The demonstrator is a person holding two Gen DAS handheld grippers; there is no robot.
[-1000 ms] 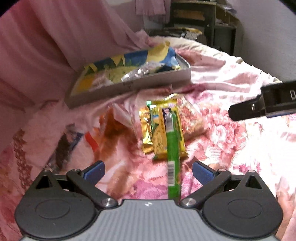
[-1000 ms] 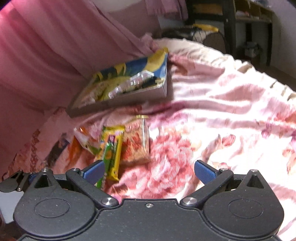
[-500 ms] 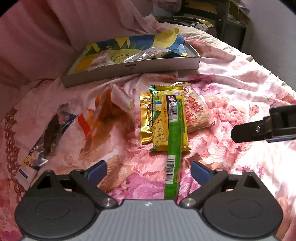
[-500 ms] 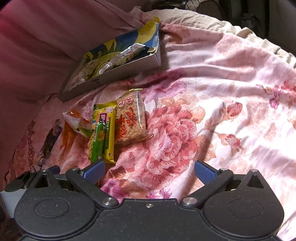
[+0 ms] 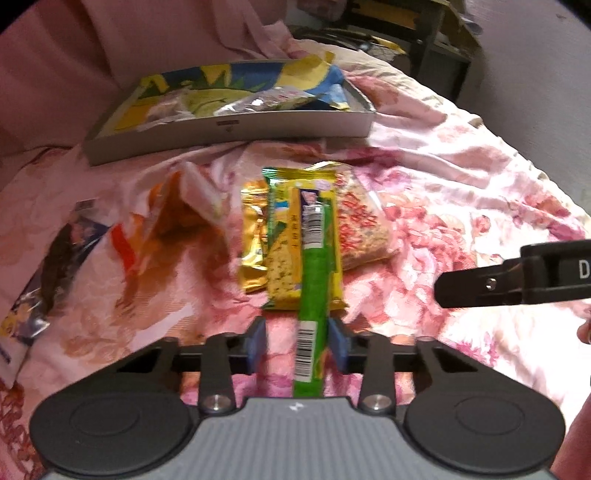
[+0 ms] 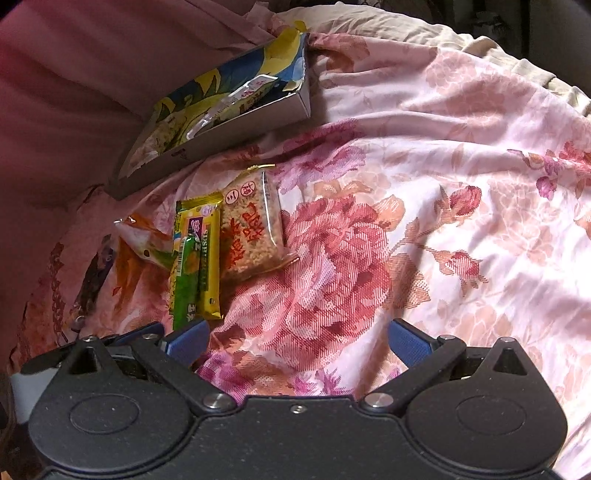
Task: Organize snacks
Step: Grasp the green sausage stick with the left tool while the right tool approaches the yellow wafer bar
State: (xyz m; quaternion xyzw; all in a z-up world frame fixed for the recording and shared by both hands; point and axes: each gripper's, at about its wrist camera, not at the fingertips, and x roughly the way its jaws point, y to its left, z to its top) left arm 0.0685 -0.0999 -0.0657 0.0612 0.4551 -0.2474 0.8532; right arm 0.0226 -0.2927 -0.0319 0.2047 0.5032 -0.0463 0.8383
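Observation:
A long green snack stick [image 5: 313,291] lies on top of a yellow snack packet [image 5: 286,258], beside a gold packet [image 5: 253,240] and a clear rice-cracker packet [image 5: 360,225]. My left gripper [image 5: 297,345] has its jaws narrowed around the stick's near end, with a gap still left on the left side. A grey box [image 5: 236,129] with several snacks inside stands behind. My right gripper [image 6: 295,341] is open and empty over the floral sheet, to the right of the pile [image 6: 195,266]. The box also shows in the right wrist view [image 6: 236,129].
An orange bag [image 5: 166,229] and a dark wrapper [image 5: 48,273] lie to the left on the bed sheet [image 5: 461,206]. Pink fabric rises behind the box. Dark furniture [image 5: 424,33] stands at the far back. The right gripper's finger [image 5: 480,286] juts in from the right.
My left gripper's jaws have closed in from wide open around the green stick's near end. Both grippers have moved closer to the bed. The right gripper stays open.

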